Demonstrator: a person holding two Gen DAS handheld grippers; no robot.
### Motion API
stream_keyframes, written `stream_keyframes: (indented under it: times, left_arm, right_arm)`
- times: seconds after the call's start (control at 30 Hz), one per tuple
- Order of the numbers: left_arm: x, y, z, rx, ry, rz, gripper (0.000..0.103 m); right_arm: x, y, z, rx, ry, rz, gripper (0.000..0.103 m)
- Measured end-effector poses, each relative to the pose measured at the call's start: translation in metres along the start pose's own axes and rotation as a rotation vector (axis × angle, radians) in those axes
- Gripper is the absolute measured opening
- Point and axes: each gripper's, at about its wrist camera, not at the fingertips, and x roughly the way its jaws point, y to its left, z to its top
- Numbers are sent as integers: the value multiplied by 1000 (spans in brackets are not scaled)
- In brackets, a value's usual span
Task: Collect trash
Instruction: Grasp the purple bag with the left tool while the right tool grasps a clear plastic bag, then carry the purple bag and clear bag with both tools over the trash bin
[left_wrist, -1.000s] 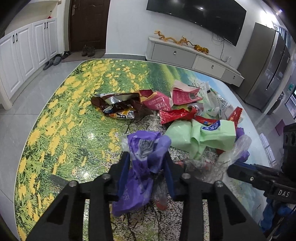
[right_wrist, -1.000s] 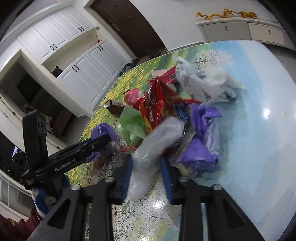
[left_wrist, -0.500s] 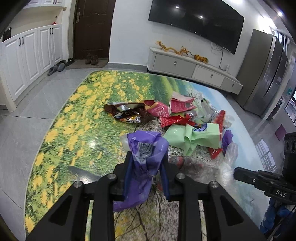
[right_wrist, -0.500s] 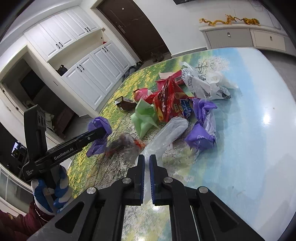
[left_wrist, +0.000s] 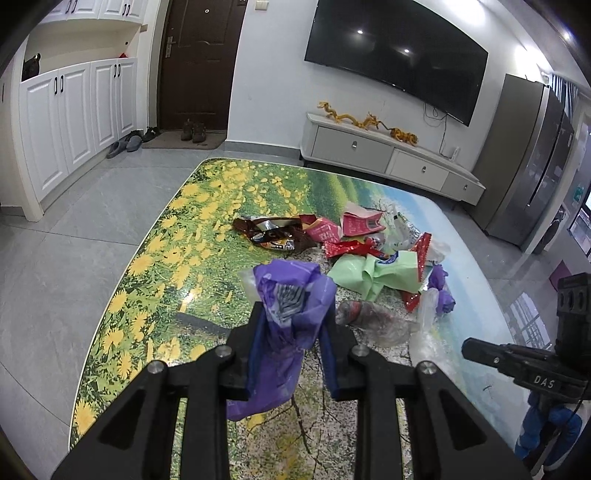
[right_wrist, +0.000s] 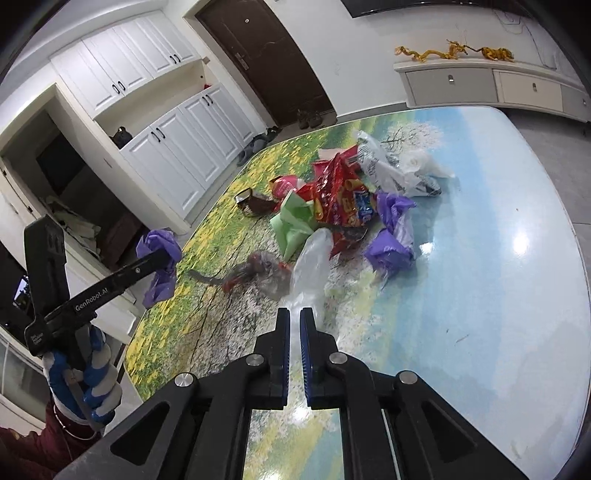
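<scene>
White cabinets (left_wrist: 74, 122), dark door (left_wrist: 195, 62), wall television (left_wrist: 399, 55), grey tiled floor (left_wrist: 55, 240).

Wrappers crowd the middle of the table (right_wrist: 498, 295), the red snack bag (right_wrist: 338, 199) at their heart. Right of the red snack bag lies open blue tabletop; left of it, bare flowered surface. Nearer than it, a clear plastic bag (right_wrist: 310, 258) and crumpled film (right_wrist: 258, 273) block a straight approach.

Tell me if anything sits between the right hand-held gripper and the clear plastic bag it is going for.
Nothing visible does. The right hand-held gripper is already shut on the near end of the clear plastic bag, with no other trash between them. The crumpled clear wrapper lies just to its left, touching or nearly touching the bag.
</scene>
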Motion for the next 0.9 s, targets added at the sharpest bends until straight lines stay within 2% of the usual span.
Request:
stream_keyframes:
  times: [0.07,0.1,0.13,0.17,0.4,0.47,0.53,0.9]
  left_arm:
    - [0,2,-2,-6,5,-2,26]
    - [1,3,-3,-9,9,-2,26]
    - [2,5,-3,-11,13,-3,26]
    - [3,6,-4,-15,17,-2,26]
    - [7,12,-6,-24,26,-3,26]
    - [7,11,-7,-21,26,-5,26]
    - [7,9,-7,-17,28,-9,26]
    - [-9,-19,-5,30,13,-50,26]
  right_arm:
    - [4,0,-1,-6,12,-2,9]
    - [7,1,0,-9,18,-5,20]
    - [10,2,1,-15,23,-13,36]
    - [12,2,1,-21,25,-16,41]
    - [37,8,4,-60,86,-58,41]
    - [40,9,3,-73,98,-83,39]
    - [42,9,1,-81,102,-94,32]
    - [-2,10,2,-81,25,-32,28]
